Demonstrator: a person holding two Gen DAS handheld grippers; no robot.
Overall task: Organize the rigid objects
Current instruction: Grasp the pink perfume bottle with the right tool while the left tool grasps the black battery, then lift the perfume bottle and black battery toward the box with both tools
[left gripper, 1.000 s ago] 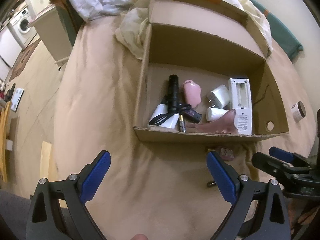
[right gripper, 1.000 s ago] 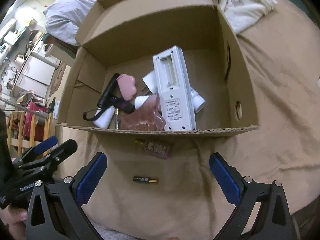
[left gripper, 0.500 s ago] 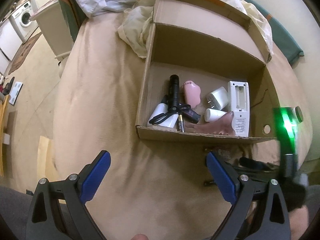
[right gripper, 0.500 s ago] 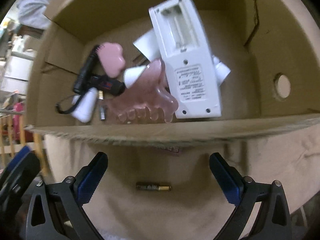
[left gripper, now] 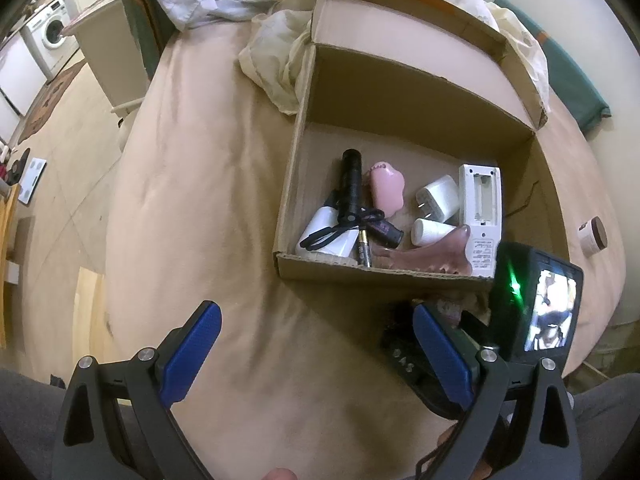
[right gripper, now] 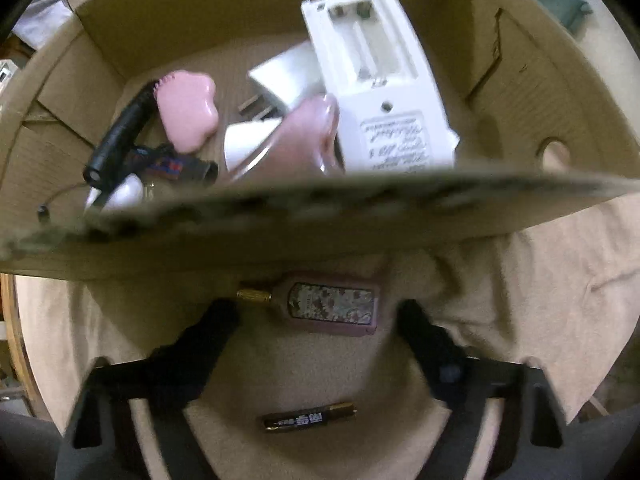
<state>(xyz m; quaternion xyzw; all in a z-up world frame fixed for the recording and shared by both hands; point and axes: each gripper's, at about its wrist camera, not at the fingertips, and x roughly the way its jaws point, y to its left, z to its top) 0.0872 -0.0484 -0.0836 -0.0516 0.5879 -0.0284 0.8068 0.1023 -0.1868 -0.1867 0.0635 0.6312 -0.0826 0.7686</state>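
The right gripper (right gripper: 318,312) now sits lower and closer to the cardboard box (right gripper: 280,236) than a second ago, and its jaws have just been closing from their widest. They now stand partly open on either side of a small pink bottle (right gripper: 330,304) with a gold cap, which lies on the beige bedcover (right gripper: 520,280) right against the box's near wall; the pads do not visibly press on it, though the fingers are blurred. A battery (right gripper: 310,421) lies on the cover farther from the box, between the gripper's arms.

The left gripper (left gripper: 316,344) hangs wide open over bare bedcover in front of the box, holding nothing, about where it was before.

Inside the box lie a white remote (left gripper: 482,216), a white plug (left gripper: 438,198), a pink paw-shaped thing (left gripper: 386,192), a black torch (left gripper: 350,184) and a pink comb (left gripper: 424,258), unmoved.
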